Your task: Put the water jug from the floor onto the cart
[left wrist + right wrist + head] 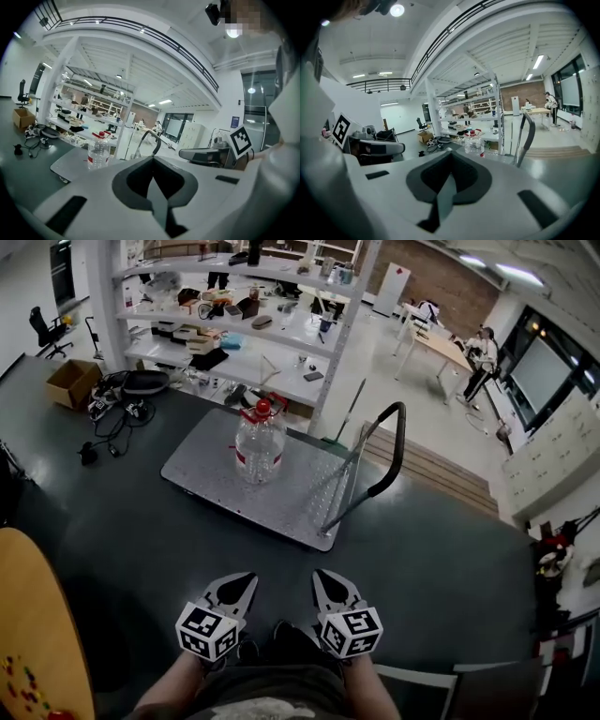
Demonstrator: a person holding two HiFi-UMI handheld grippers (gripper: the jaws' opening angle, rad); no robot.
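Observation:
A clear water jug [259,444] with a red cap and red handle stands upright on the grey platform cart [206,474]. The jug [99,151] also shows in the left gripper view and, far off, in the right gripper view [474,143]. Both grippers hang low in the head view, well short of the cart. My left gripper [246,580] is shut with nothing in it. My right gripper [323,577] is shut and empty too. The cart's black push handle [394,451] rises on its right side.
White shelving [234,324] loaded with small items stands behind the cart. A cardboard box [73,382] and cables [108,432] lie on the dark floor at left. A wooden tabletop [37,634] edges in at lower left. People stand by a desk [441,343] far back.

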